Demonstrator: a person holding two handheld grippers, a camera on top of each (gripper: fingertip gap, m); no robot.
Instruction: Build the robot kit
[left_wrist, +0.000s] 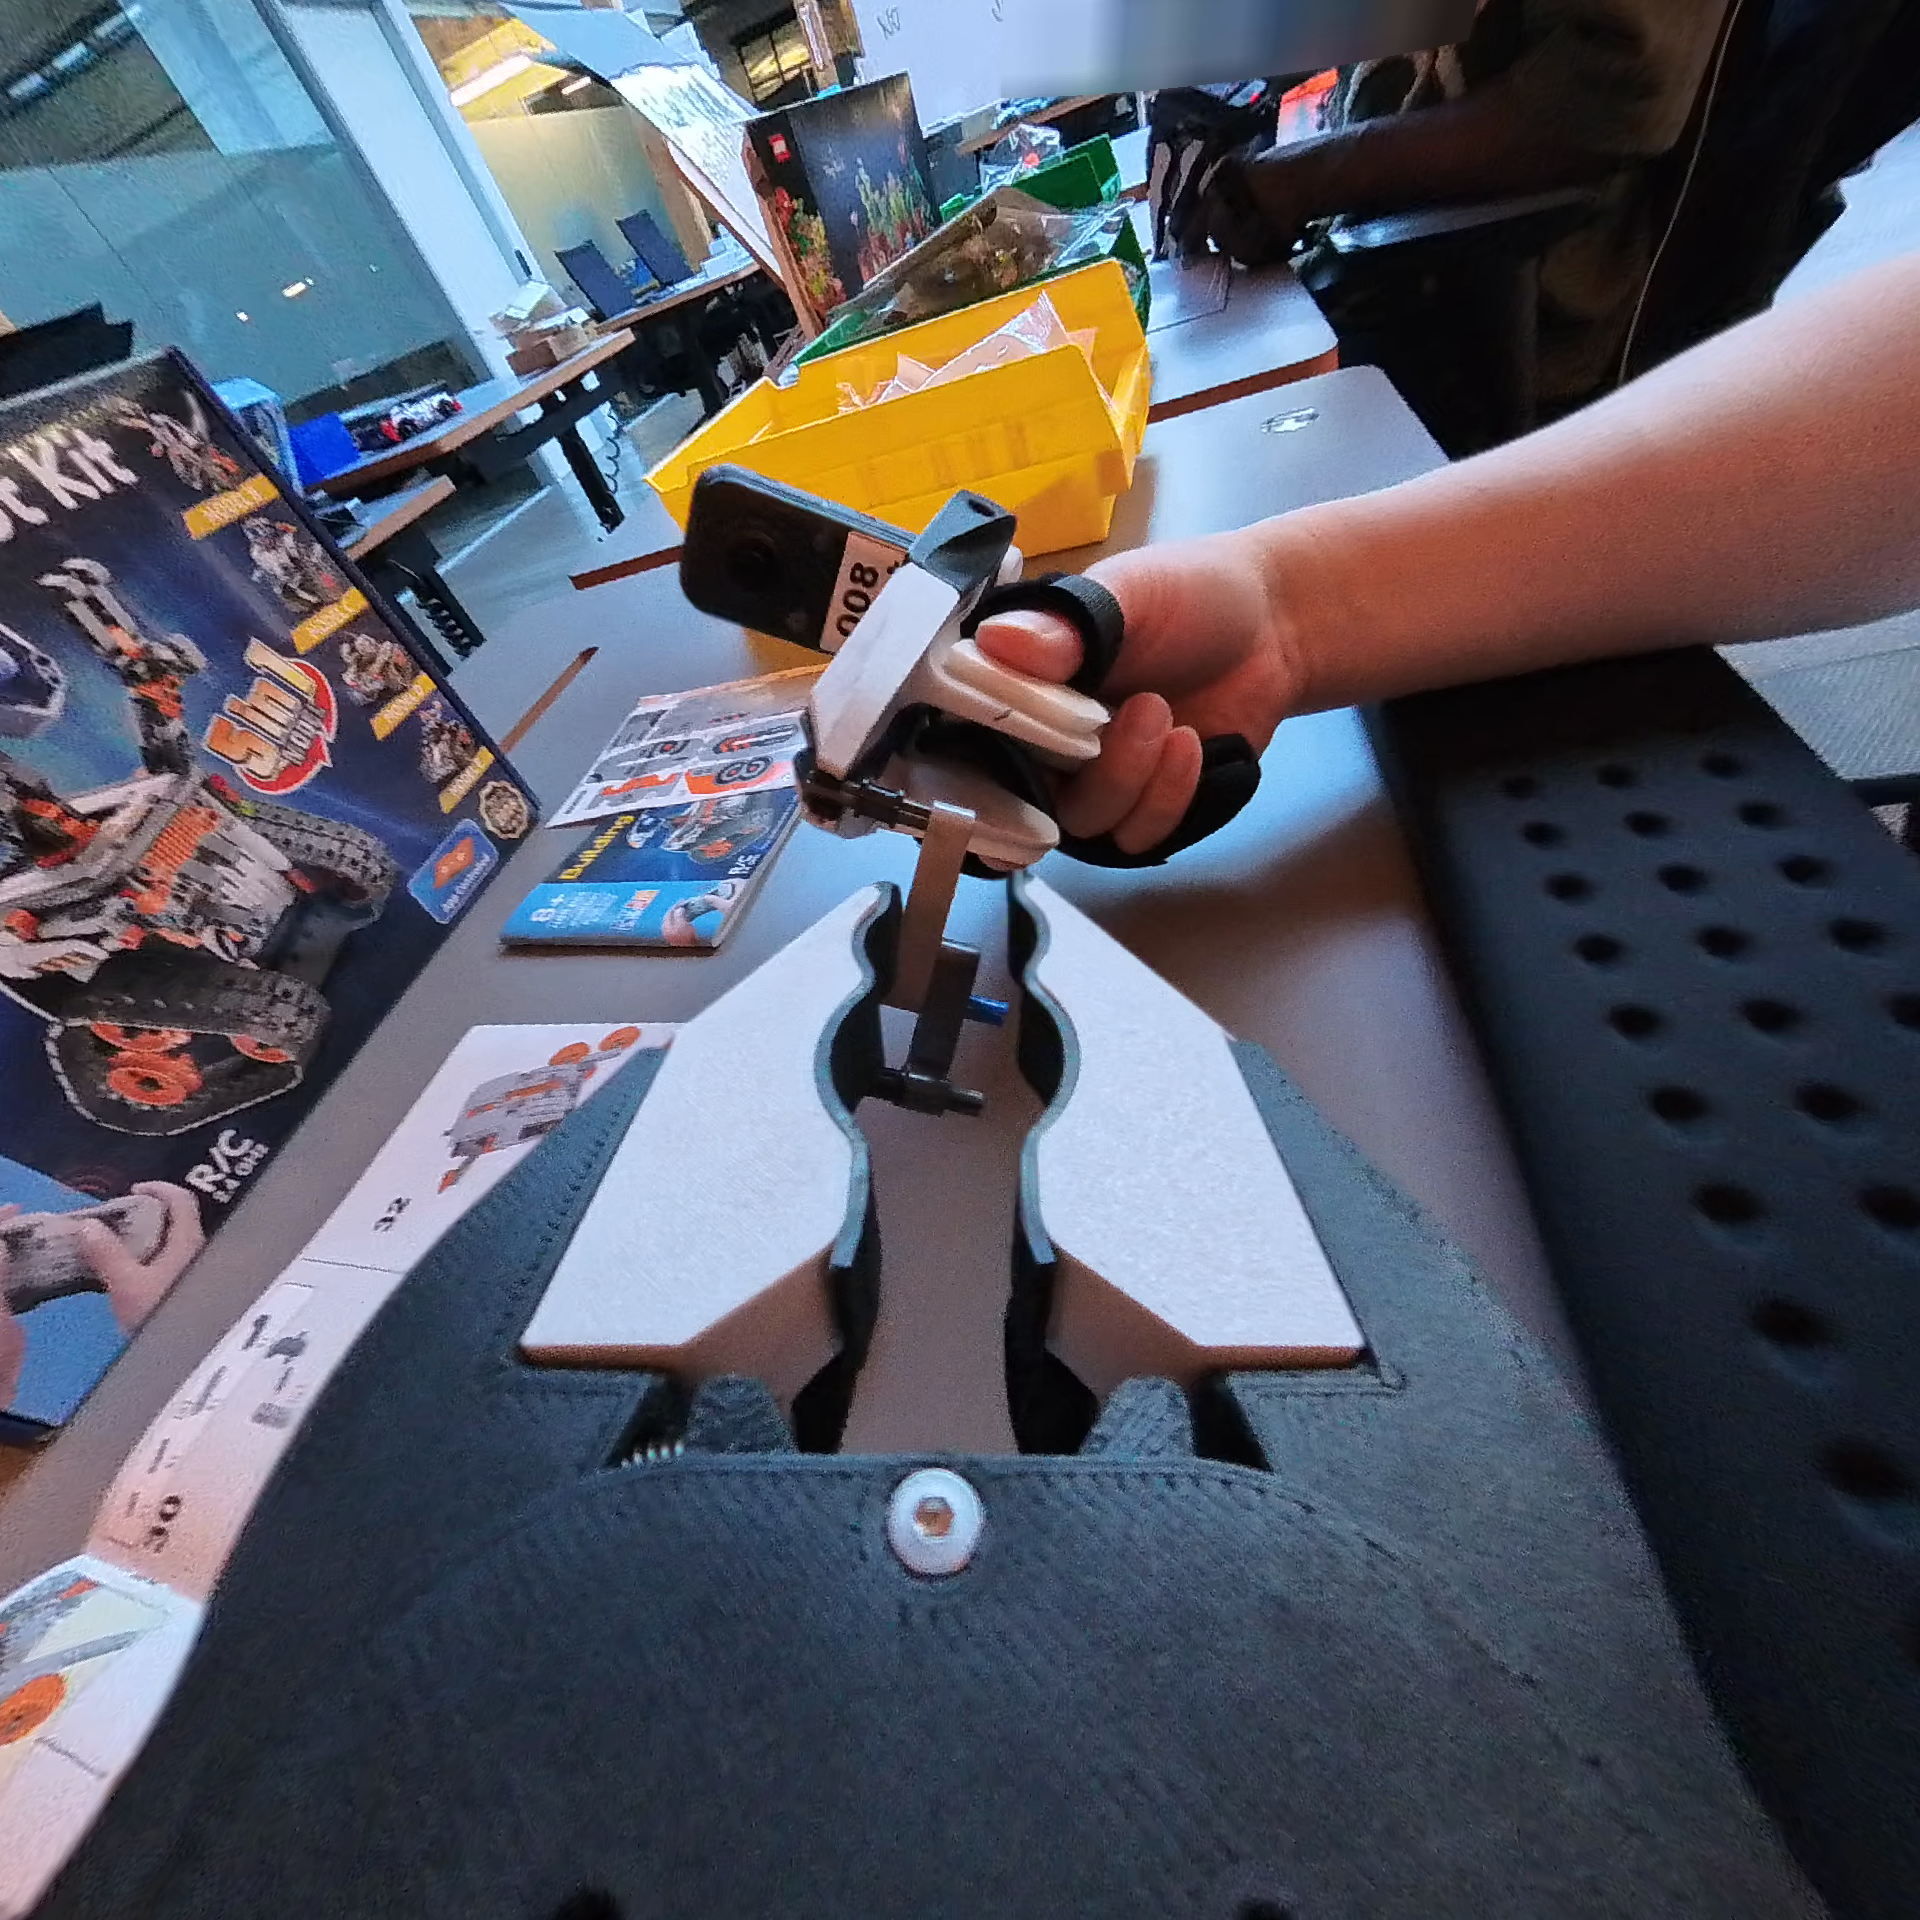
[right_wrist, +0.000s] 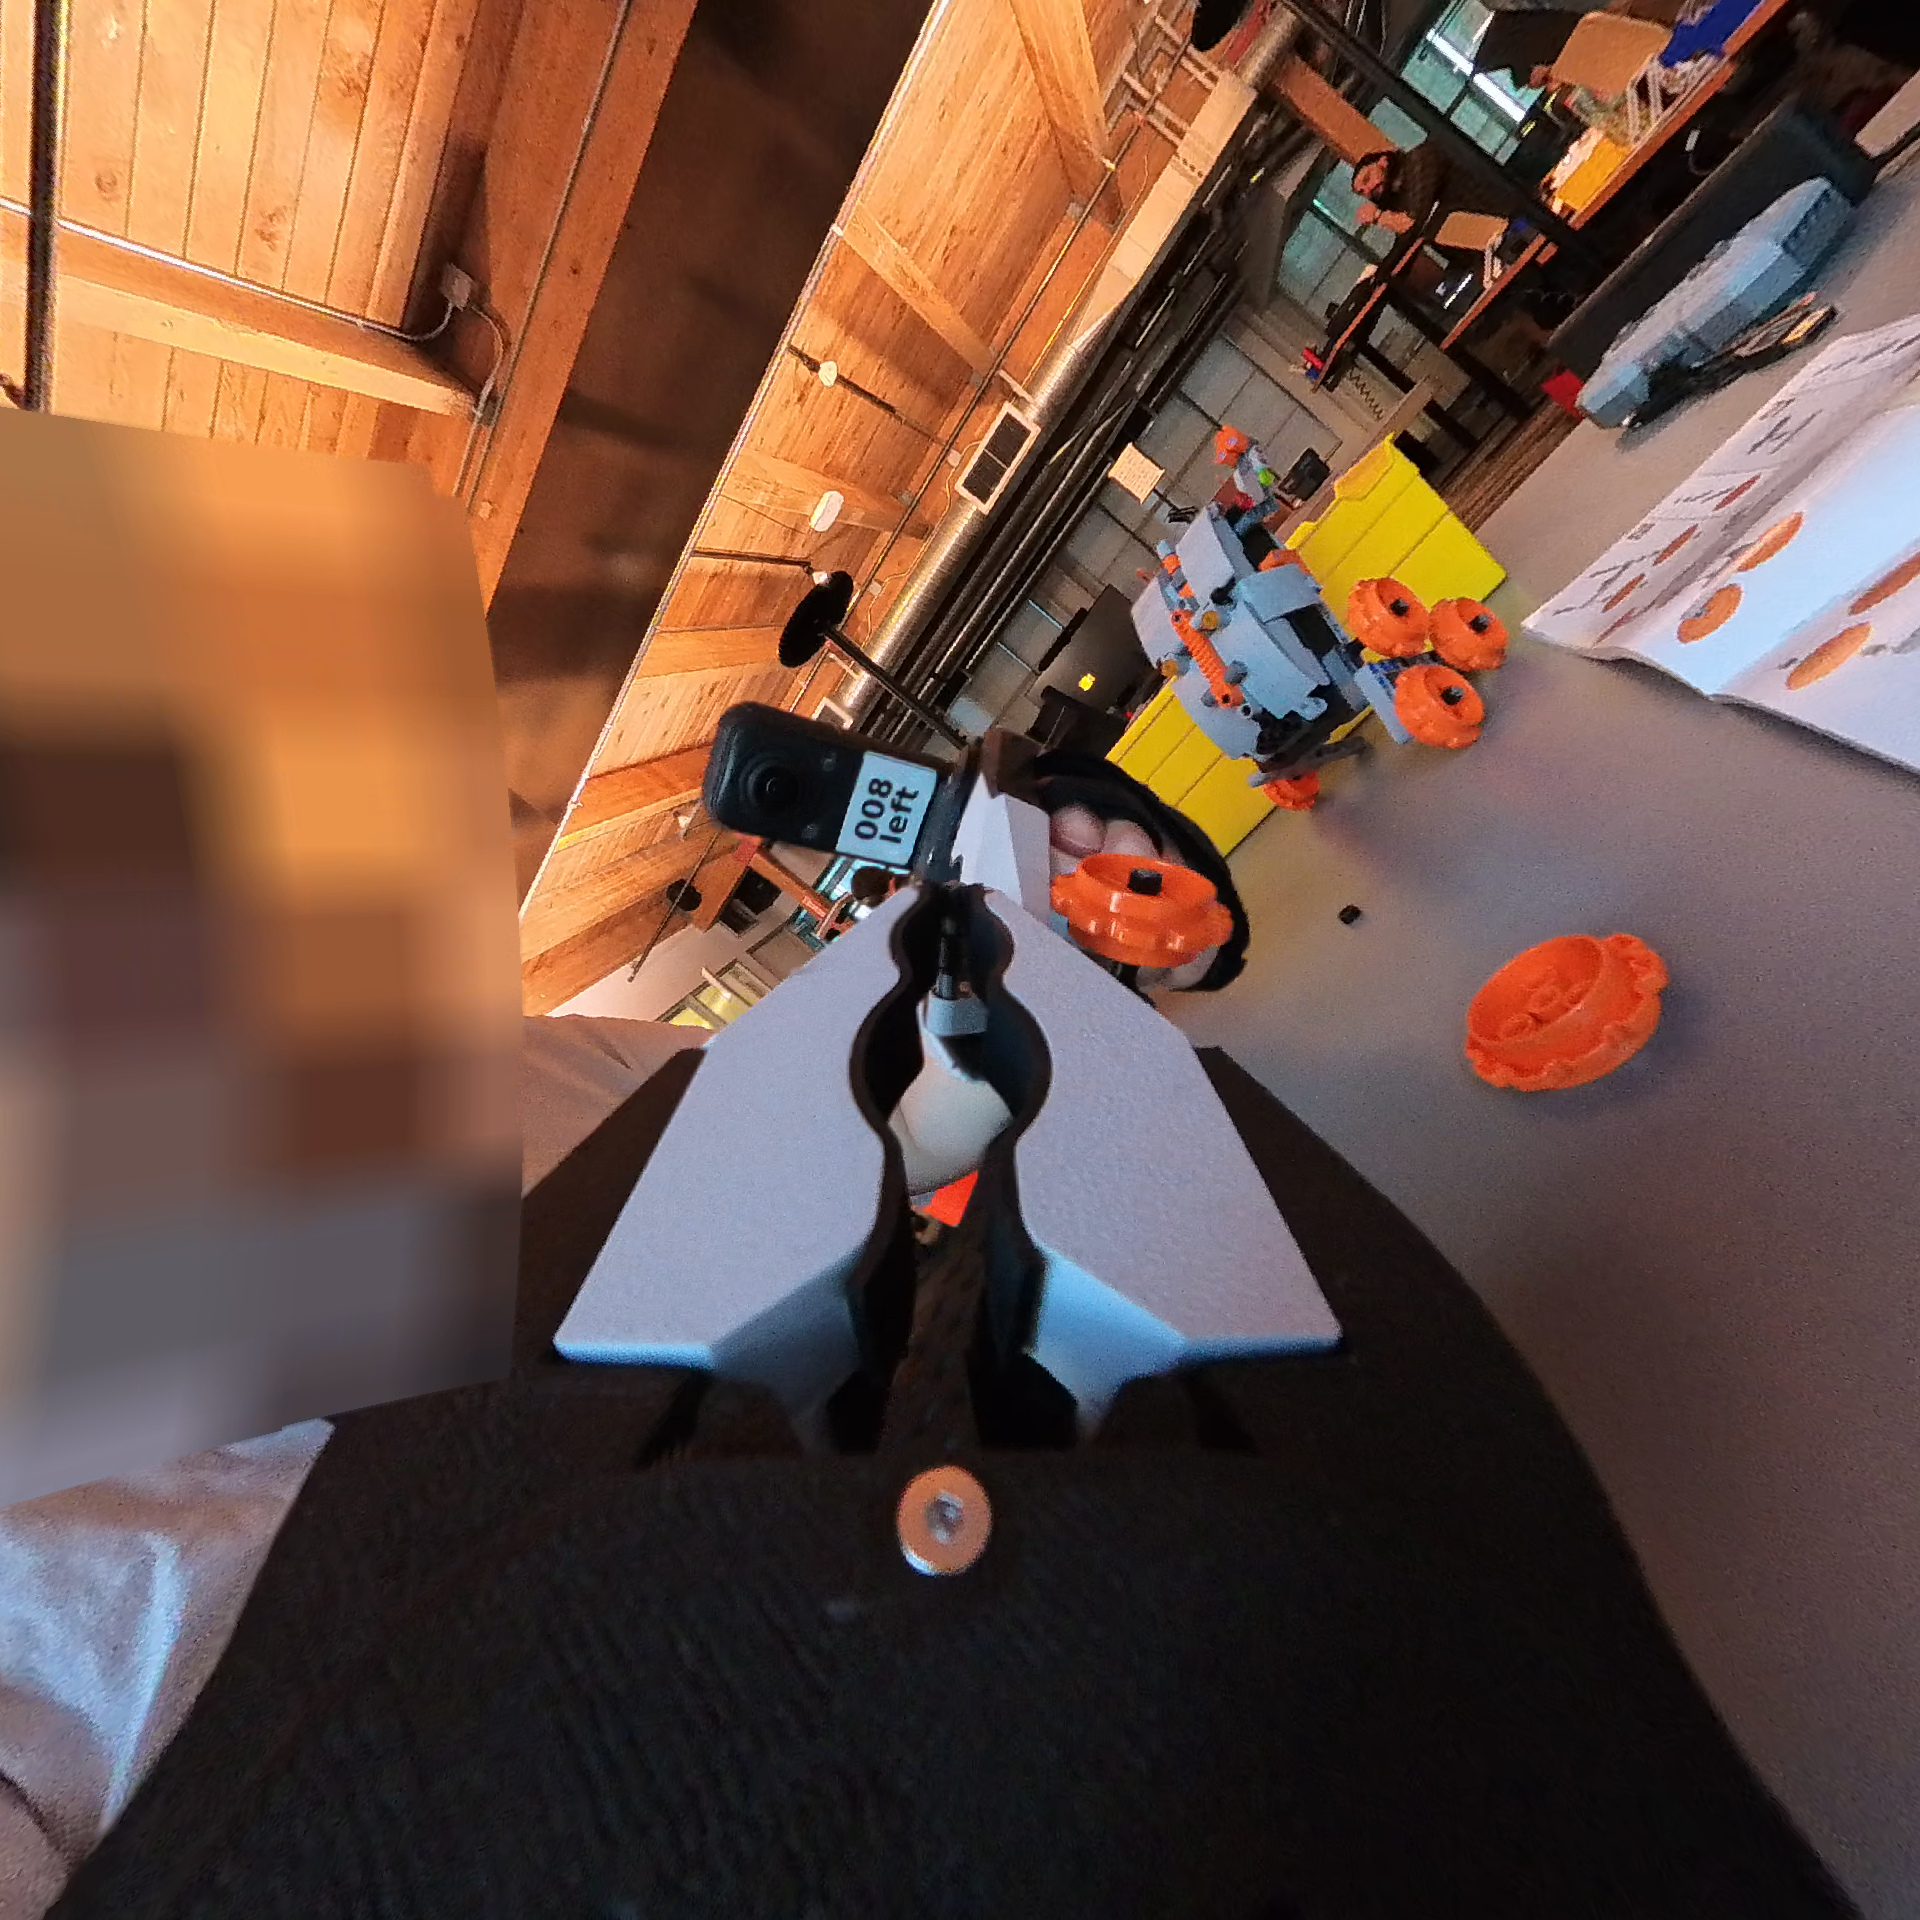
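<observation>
Beam (left_wrist: 930, 935), grey, pinned at both ends, held above surface (left_wrist: 1299, 935): right tool (left_wrist: 914, 816) clamps its top, and left tool (left_wrist: 953, 890) gapes around its lower pin. Probably light, stiff, slick plastic, so the flat sides should grip best.

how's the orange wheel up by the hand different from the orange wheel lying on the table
The wheel by the hand appears raised off the table, in front of the hand, and carries a black pin in its hub. The wheel on the table lies flat, hub empty, ribbed inner face up. Both are orange with scalloped rims.
</observation>
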